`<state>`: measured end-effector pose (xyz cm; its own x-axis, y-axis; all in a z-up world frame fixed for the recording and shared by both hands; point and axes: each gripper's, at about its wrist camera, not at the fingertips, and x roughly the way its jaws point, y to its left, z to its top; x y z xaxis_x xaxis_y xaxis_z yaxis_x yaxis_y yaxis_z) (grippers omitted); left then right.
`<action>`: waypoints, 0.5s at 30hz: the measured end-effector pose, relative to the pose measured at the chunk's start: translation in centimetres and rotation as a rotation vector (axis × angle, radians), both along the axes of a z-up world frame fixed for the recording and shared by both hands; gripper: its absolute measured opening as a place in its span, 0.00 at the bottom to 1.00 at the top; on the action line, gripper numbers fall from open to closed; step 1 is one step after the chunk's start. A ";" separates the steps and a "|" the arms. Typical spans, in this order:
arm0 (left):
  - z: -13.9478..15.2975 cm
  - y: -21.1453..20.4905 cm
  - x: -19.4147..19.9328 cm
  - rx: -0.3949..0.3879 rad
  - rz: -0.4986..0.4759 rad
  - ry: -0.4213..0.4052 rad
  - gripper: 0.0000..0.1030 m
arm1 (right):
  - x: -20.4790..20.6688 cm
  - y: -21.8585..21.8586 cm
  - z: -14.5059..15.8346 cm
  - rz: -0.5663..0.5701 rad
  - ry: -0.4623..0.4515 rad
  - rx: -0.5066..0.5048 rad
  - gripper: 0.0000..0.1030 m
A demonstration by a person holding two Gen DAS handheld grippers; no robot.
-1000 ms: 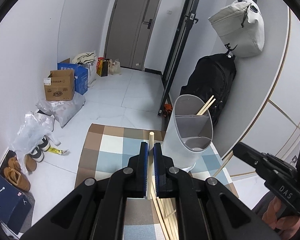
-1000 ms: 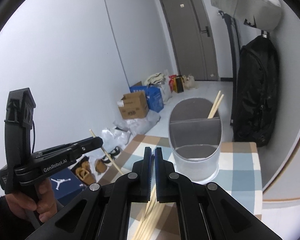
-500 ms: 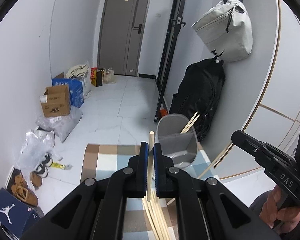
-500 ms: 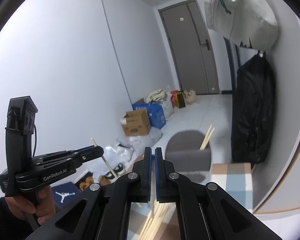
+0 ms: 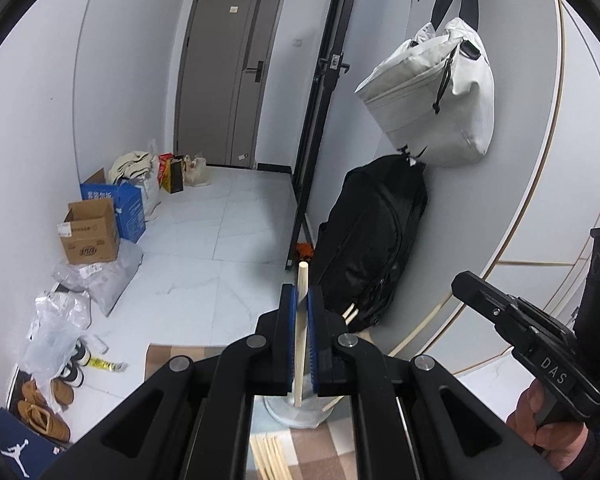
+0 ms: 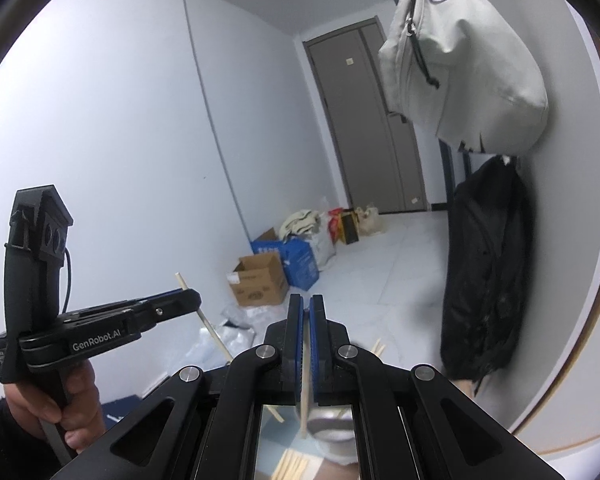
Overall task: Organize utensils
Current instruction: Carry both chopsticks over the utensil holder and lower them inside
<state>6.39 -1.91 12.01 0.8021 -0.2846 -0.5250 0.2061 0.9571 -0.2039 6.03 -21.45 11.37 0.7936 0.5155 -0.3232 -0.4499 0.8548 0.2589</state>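
Wooden chopstick [image 5: 301, 332] is clamped by left tongs [image 5: 301, 300]; another [image 6: 305, 392], seen rightward only, by right tongs [image 6: 305, 312].

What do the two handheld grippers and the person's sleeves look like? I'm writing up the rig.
Both grippers are matte black with blue pads and silver pivot screws. The left gripper reads "GenRobot.AI" in white, with a thin black cable by its upright camera block. The right gripper reads "DAS" in white. Each hand emerges from a dark sleeve.
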 end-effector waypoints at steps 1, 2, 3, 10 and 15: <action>0.3 -0.2 0.3 -0.002 -0.005 -0.003 0.02 | 0.4 -0.2 0.3 -0.007 -0.002 0.001 0.02; 0.5 -0.4 0.7 -0.005 -0.013 -0.004 0.02 | 0.7 -0.4 0.5 -0.011 -0.004 0.003 0.02; 0.7 -0.6 1.0 -0.006 -0.017 -0.006 0.02 | 1.1 -0.6 0.8 -0.015 -0.006 0.006 0.02; 1.5 -1.3 3.4 0.007 -0.026 -0.008 0.02 | 4.0 -1.3 2.2 -0.045 -0.022 0.018 0.02; 1.3 -1.4 4.9 0.016 -0.032 0.001 0.02 | 5.6 -0.9 2.7 -0.054 -0.035 0.007 0.02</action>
